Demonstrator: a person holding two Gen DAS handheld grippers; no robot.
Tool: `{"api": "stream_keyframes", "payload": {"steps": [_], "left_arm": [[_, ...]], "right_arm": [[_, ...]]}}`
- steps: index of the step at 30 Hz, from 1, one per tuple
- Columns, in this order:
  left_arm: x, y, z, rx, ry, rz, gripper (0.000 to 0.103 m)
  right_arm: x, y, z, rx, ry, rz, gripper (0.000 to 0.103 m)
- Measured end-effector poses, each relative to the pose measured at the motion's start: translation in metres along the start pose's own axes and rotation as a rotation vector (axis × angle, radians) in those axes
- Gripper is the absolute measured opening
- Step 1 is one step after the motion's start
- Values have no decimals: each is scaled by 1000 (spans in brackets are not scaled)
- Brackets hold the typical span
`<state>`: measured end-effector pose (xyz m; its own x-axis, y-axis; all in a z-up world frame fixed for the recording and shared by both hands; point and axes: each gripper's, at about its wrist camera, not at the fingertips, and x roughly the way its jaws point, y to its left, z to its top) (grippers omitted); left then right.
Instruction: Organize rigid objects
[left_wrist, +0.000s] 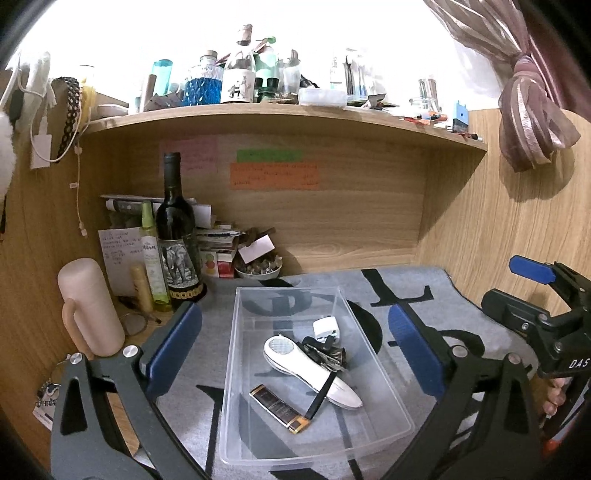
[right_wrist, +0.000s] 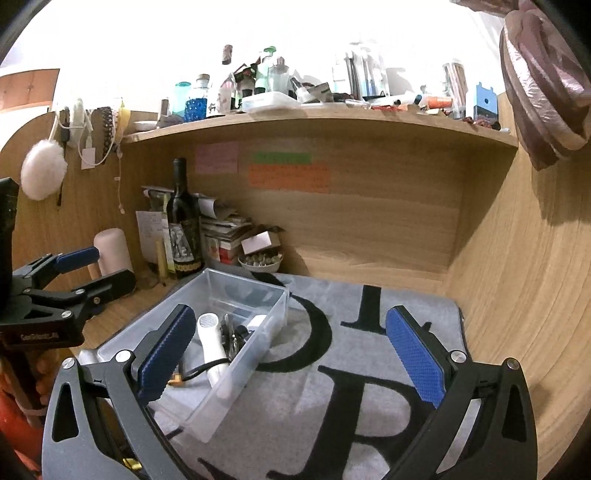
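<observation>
Between the left fingers: clear plastic bin (left_wrist: 236, 369), standing on the grey mat (left_wrist: 406, 291), seen just ahead of the two blue pads, not touched by them.
Left gripper (left_wrist: 295, 354): released, jaws spread wide, nothing pressed between the pads.
Right gripper (right_wrist: 291, 354): also released and wide; only bare mat between its fingers, bin just outside and partly behind the left finger.
Inside bin: white handheld device (left_wrist: 306, 365) lying slanted in the middle; black-and-gold flat case (left_wrist: 279, 408) nearer to the fingers; white plug adapter (left_wrist: 327, 326) and a dark bunch of keys or clips (left_wrist: 325, 352) at the far side; thin black strap (left_wrist: 321, 397) across the white device.
Outside bin, beyond the left finger: wine bottle (left_wrist: 177, 236), pink tumbler (left_wrist: 90, 306), not part of the sorting as far as can be judged.
Progress, as judgement: all small items seem already collected in the bin; mat around it bare.
Handling of bin: probably light, thin walls that flex and slip under pressure; best taken at the two long walls near the rim, one gripper on each, and kept level.
Handling of contents: stiff and light; white device smooth and rounded, likely slippery, better gripped across the narrow handle; flat case across its short sides.
Risk: items sliding if the bin is tilted.
</observation>
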<state>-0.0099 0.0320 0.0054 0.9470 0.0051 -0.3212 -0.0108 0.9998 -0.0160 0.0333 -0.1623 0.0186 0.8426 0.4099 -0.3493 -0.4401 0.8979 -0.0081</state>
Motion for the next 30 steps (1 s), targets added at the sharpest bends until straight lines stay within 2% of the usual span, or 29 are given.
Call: {"api": "stream_keyframes", "payload": {"steps": [10,30], "left_arm": [[-5,-5,-1,24,-22,-3,103],[3,-5,-3,8,1,-13,103]], "right_arm": [[-1,1,-2,12,-4,-1,103],[5,-7,-5,47,20,0,103]]}}
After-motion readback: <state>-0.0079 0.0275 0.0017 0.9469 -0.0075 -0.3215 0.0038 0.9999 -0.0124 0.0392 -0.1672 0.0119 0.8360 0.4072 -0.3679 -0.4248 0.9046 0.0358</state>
